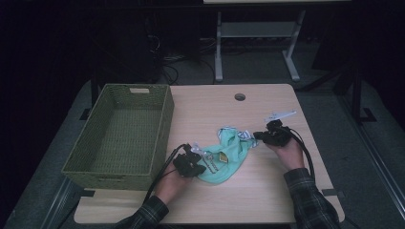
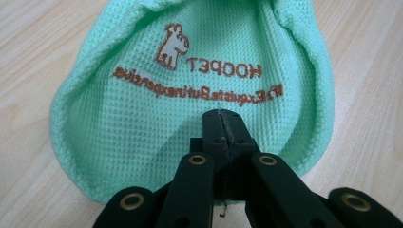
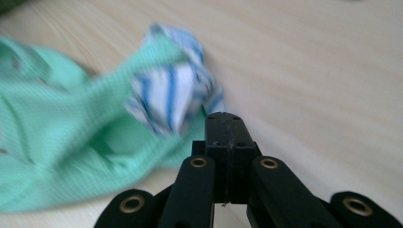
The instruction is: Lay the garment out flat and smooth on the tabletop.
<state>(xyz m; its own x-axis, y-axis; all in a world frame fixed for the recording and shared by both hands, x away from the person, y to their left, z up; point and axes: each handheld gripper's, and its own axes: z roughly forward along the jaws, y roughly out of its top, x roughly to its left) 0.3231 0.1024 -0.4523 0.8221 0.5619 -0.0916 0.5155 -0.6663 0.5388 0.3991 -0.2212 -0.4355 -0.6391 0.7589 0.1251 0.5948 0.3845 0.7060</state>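
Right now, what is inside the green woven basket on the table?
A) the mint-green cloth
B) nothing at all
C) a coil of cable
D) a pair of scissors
B: in the high view the basket shows a bare woven floor, while the mint-green cloth lies on the table beside it.

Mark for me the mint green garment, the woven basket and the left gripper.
mint green garment (image 2: 142, 118): left gripper view, on the waffle-knit fabric below the stitched lettering.
woven basket (image 1: 165, 121): high view, on its right wall.
left gripper (image 2: 223, 124): left gripper view, where the closed jaw tips meet.
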